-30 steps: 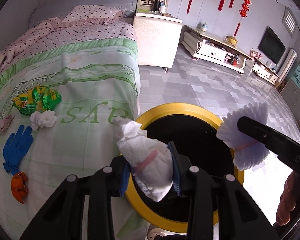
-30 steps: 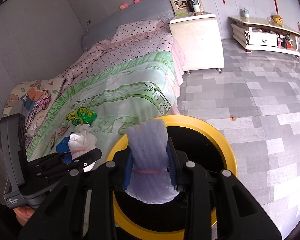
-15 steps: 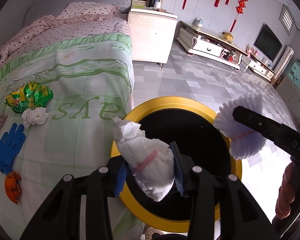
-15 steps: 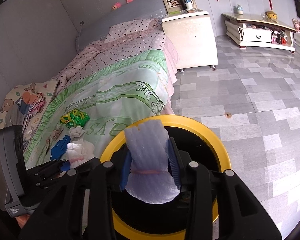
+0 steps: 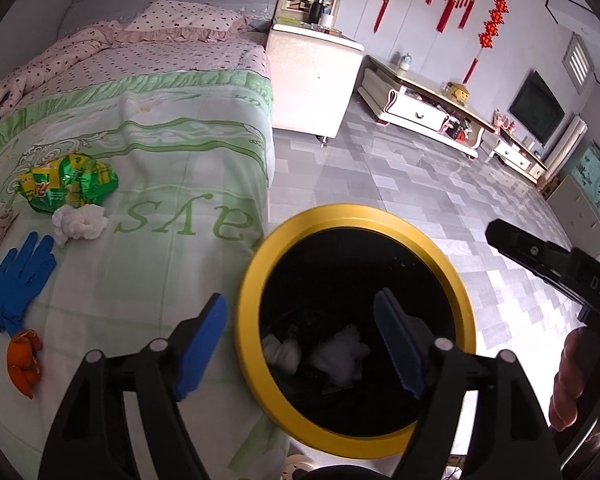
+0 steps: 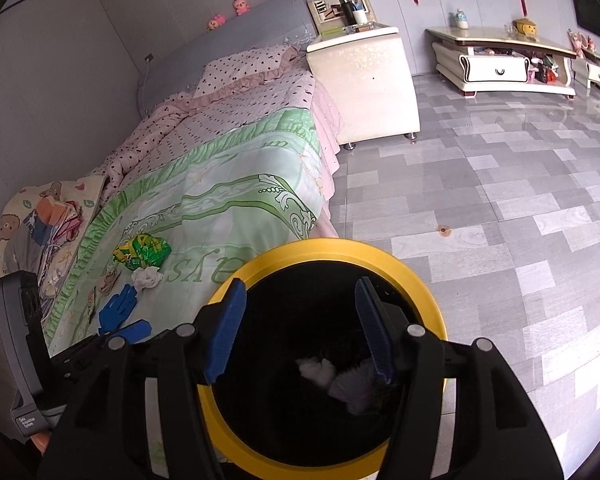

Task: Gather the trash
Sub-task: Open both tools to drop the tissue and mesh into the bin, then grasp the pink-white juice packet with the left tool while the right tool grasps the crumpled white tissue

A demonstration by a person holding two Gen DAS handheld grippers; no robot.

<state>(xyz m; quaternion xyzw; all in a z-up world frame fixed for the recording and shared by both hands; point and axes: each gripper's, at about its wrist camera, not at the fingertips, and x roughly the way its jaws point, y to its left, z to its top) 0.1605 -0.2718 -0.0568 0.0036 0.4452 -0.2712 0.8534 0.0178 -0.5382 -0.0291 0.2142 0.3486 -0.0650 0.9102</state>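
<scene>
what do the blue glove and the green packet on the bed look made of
Blue glove: thin rubbery material, probably nitrile or latex; it lies limp and flat with a matte, even colour.
Green packet: printed plastic or foil film, glossy; it is crumpled and catches bright highlights. Neither can be confirmed by look alone.

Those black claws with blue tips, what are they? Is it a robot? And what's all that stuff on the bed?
Not a robot. A person holds a two-finger grabber in each hand, and each grabber has a camera looking along its fingers. One picture comes from the left gripper, the other from the right gripper. Both hang over a bin with a yellow rim, and both are opening their jaws with nothing between them. White wads lie at the bottom of the bin. On the bed there is more trash: a green snack bag, a crumpled tissue, a blue glove and an orange scrap. At the right edge of the left picture you can see the person's fingers.
</scene>
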